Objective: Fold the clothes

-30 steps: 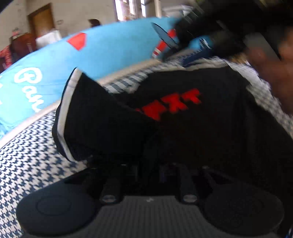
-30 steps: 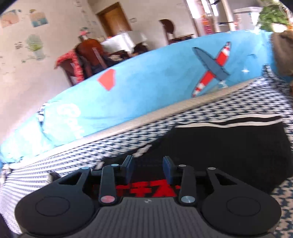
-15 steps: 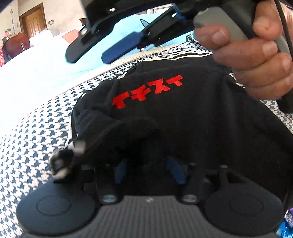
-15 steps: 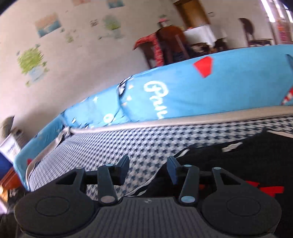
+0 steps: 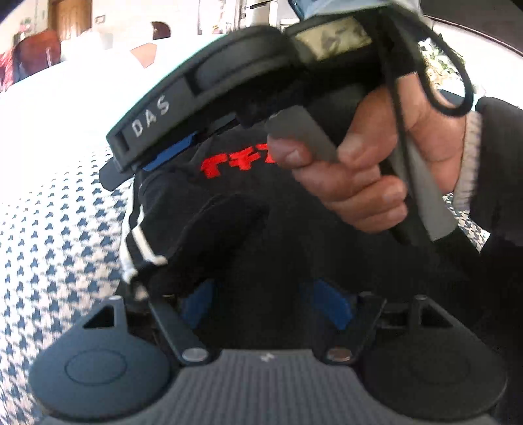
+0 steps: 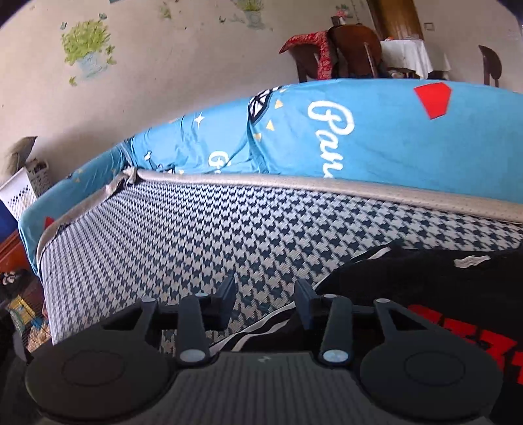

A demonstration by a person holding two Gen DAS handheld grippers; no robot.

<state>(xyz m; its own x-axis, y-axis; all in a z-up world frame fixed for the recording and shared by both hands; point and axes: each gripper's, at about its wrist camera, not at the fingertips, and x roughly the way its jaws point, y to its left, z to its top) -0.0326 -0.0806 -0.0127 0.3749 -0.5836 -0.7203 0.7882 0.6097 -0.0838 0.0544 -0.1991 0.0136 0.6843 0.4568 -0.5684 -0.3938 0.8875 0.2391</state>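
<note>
Change: right gripper (image 6: 265,302) swings further left since half a second ago, crowding the left wrist view; left jaws part wider.
Left gripper (image 5: 266,302): jaws open, low over dark fabric.
Right gripper: jaws open, empty; right hand (image 5: 369,170) on handle.
Black shirt (image 5: 261,209): lies bunched on houndstooth bed (image 6: 202,235), striped cuff (image 5: 139,242) folded inward.

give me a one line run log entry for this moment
garment: black shirt bunched on houndstooth mattress | left gripper: open over shirt | right gripper: open, empty

Decal-dotted wall (image 6: 137,75) (potted plants), wooden door (image 6: 394,13)
</note>
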